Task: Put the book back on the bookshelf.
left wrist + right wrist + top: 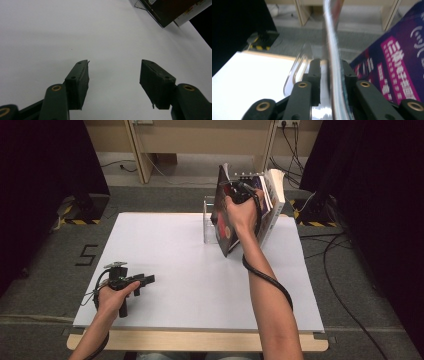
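Observation:
A thin dark glossy book point(222, 220) leans upright against other books in a clear acrylic stand point(209, 220) at the table's far middle. My right gripper point(240, 195) reaches onto its top edge from the near side. In the right gripper view the book's edge point(334, 37) runs between the jaws of the right gripper point(330, 62). The pads stand close on both sides, with a slim gap on the left, so the gripper is open. My left gripper point(147, 280) lies on the white table point(175, 270) at the near left, with its jaws point(113, 72) open and nothing between them.
A purple-covered book point(392, 57) and a thick white-paged book point(272, 200) lean behind the dark one. The stand's curved clear wall point(297, 67) lies just left of the jaws. Black curtains flank the table, and cables run over the floor at the right.

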